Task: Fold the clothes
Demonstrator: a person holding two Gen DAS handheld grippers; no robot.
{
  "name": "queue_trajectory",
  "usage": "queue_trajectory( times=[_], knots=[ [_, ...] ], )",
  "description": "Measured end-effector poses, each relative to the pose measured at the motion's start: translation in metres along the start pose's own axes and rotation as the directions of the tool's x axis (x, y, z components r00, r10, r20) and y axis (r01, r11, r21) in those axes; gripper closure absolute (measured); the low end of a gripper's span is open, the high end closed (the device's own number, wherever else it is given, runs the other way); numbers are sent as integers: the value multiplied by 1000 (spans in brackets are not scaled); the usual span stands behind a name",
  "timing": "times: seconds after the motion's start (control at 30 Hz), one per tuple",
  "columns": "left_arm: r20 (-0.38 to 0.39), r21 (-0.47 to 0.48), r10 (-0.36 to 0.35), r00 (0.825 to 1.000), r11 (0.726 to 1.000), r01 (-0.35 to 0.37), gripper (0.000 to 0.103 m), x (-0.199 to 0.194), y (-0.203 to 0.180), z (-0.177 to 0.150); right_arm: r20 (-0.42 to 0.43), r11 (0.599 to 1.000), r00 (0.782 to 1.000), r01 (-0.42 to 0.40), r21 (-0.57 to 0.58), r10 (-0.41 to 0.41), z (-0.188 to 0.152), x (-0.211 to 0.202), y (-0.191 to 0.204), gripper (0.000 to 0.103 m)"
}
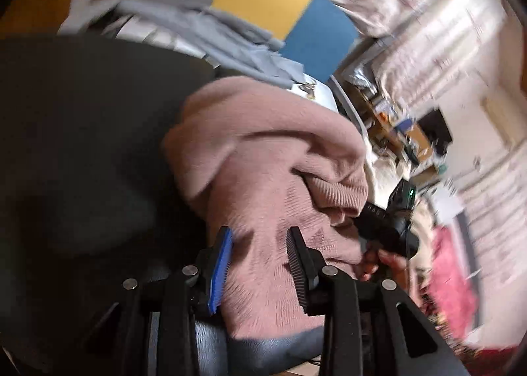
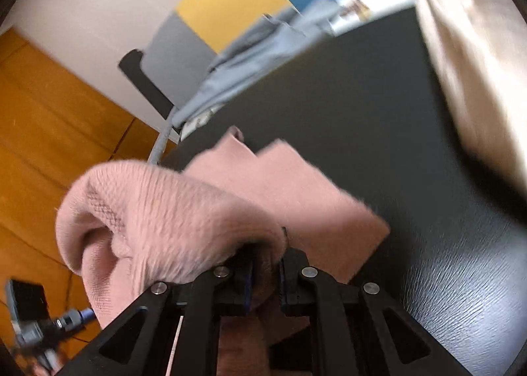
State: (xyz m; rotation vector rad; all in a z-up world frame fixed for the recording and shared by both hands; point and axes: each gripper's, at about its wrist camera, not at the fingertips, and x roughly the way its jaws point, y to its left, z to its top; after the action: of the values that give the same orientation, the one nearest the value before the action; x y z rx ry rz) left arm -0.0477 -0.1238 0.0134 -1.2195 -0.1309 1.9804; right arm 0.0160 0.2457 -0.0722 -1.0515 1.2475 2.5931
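A pink knit sweater (image 1: 263,152) lies bunched on a dark table (image 1: 82,129). My left gripper (image 1: 258,260) holds a flat stretch of it between the blue pad (image 1: 220,270) and the black pad (image 1: 298,270). In the left wrist view my right gripper (image 1: 359,216) grips the sweater's right side, with a hand (image 1: 378,264) behind it. The right wrist view shows the right gripper (image 2: 266,269) shut on a thick fold of the sweater (image 2: 171,218), which bulges to the left over the table edge. A flat part of the sweater rests on the table (image 2: 378,112) ahead.
A grey-blue garment (image 1: 230,37) (image 2: 250,60) lies crumpled at the table's far edge. Yellow, blue and grey floor mats (image 2: 230,0) and an orange wooden floor (image 2: 49,132) lie beyond. A red cloth (image 1: 451,270) and cluttered shelves (image 1: 395,125) are to the right.
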Motion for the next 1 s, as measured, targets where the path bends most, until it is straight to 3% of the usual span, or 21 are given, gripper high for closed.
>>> queue_trajectory(
  times=[0.07, 0.13, 0.2, 0.3, 0.33, 0.47, 0.53, 0.67, 0.77, 0.83, 1.0],
  knots=[
    [18, 143, 70, 997, 987, -72, 63, 9, -26, -3, 6, 1000, 1000, -18, 12, 18, -4, -4, -1, 91],
    [20, 249, 148, 989, 957, -148, 62, 23, -42, -6, 11, 1000, 1000, -18, -6, 18, -9, -7, 3, 91],
    [26, 298, 248, 968, 923, -244, 62, 38, -47, -5, 14, 1000, 1000, -24, -13, 24, -12, -5, 2, 91],
    [39, 357, 381, 924, 858, -369, 62, 59, -52, -4, 21, 999, 999, -39, -5, 39, -14, -3, -2, 91],
    [29, 347, 392, 919, 859, -377, 61, 65, -48, -4, 23, 999, 999, -41, -4, 41, -14, -3, -3, 91],
    [32, 349, 384, 923, 861, -371, 53, 82, -39, -9, 29, 999, 999, -43, -7, 44, -15, -1, -4, 91],
    [62, 355, 364, 929, 862, -362, 41, 83, -39, -15, 30, 999, 998, -51, -2, 51, -16, -1, -5, 91],
    [91, 365, 373, 923, 850, -379, 44, 83, -43, -26, 33, 998, 997, -64, 5, 64, -17, -2, -7, 91],
    [78, 325, 292, 953, 897, -301, 44, 68, -39, -26, 35, 998, 997, -68, 8, 67, -18, -2, -6, 91],
    [86, 317, 245, 966, 912, -260, 41, 58, -36, -28, 36, 997, 997, -70, 11, 69, -19, -3, -6, 91],
    [89, 306, 231, 969, 919, -248, 40, 57, -26, -32, 40, 997, 997, -71, 10, 70, -21, -5, -5, 91]
  ],
)
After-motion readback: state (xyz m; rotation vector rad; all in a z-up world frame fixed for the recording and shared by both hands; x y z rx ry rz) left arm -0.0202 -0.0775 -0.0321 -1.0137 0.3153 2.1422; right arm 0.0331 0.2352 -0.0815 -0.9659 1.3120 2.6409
